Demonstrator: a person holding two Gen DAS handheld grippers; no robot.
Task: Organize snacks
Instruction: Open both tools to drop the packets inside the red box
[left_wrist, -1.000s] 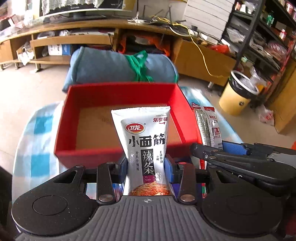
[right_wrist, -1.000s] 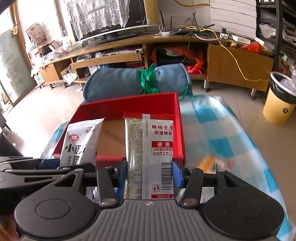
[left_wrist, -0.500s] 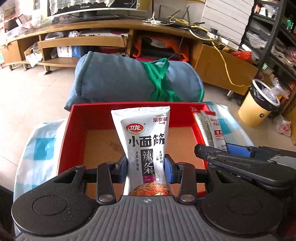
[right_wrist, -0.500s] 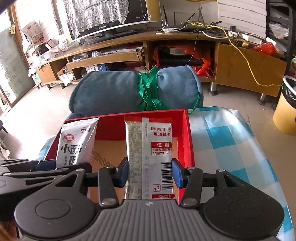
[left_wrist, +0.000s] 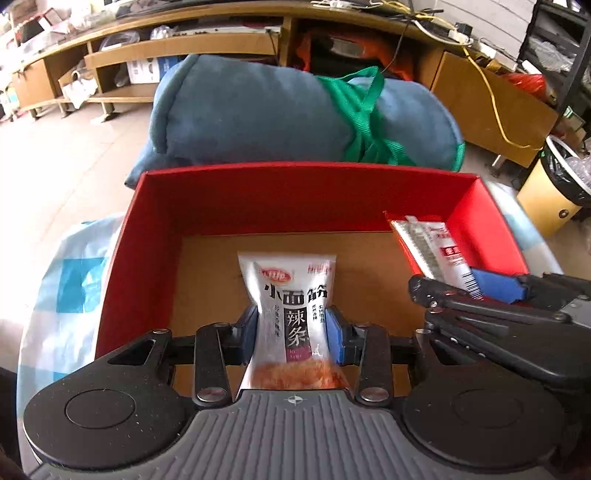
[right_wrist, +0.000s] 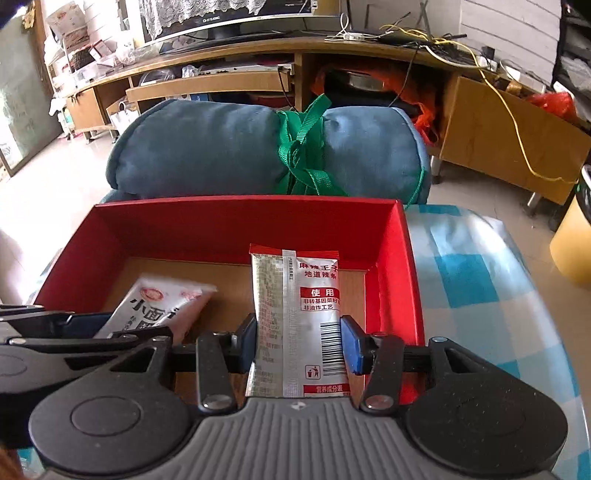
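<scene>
Low wooden shelving (right_wrist: 221, 79) runs across the back of the room, with a tangle of cables on its top toward one o'clock and a yellow bin (left_wrist: 550, 192) standing on the pale floor at three o'clock in the left wrist view. Nearer, a rolled blue cushion (left_wrist: 258, 110) tied with a green strap (right_wrist: 303, 147) lies just behind a red box (left_wrist: 295, 192), which sits on a blue-and-white checked cloth (right_wrist: 476, 273); the cushion fills the twelve o'clock stretch of both views. Both grippers point down into the box over its brown cardboard floor. The left gripper (left_wrist: 291, 328) has its blue pads pressed against the sides of a white snack pouch (left_wrist: 291, 310) with black characters, held upright so that its top edge points to twelve o'clock over the middle of the box floor. The right gripper (right_wrist: 297, 343) pinches a silver-and-red snack packet (right_wrist: 295, 317) with a barcode and a red rim, also upright, over the right part of the box near the right wall; whether either packet touches the floor of the box cannot be told. Seen from the right wrist, the white pouch sits at nine o'clock of the silver packet, the two apart. Seen from the left wrist, the silver packet sits at two o'clock of the pouch, close to the red wall, with the black linkage of the other gripper below it.
</scene>
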